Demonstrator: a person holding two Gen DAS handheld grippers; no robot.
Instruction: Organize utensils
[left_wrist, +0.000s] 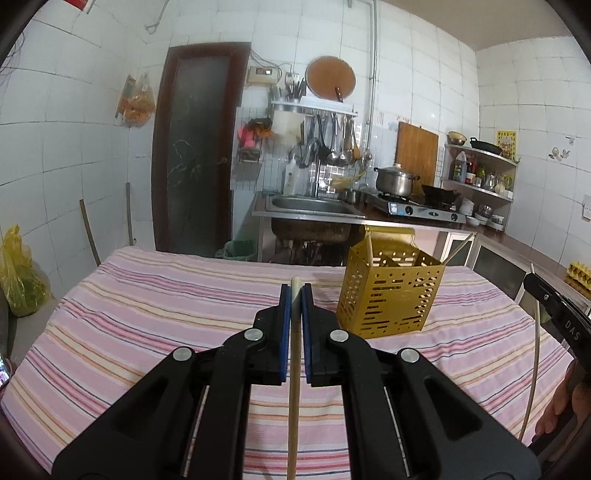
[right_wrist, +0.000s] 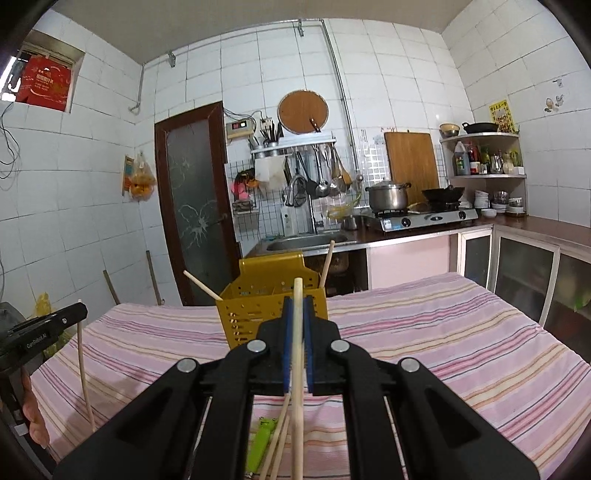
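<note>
A yellow perforated utensil holder (left_wrist: 391, 295) stands on the striped table, with two chopsticks (left_wrist: 369, 249) leaning in it; it also shows in the right wrist view (right_wrist: 255, 306). My left gripper (left_wrist: 294, 295) is shut on a wooden chopstick (left_wrist: 294, 387), held left of the holder above the cloth. My right gripper (right_wrist: 298, 306) is shut on another chopstick (right_wrist: 297, 369), just in front of the holder. Two loose chopsticks (right_wrist: 277, 439) and a green frog-handled utensil (right_wrist: 260, 441) lie on the cloth below it.
The table has a pink striped cloth (left_wrist: 147, 314). The right gripper shows at the right edge of the left view (left_wrist: 561, 314), the left gripper at the left edge of the right view (right_wrist: 40, 332). Sink (left_wrist: 310, 205), stove and shelves stand behind.
</note>
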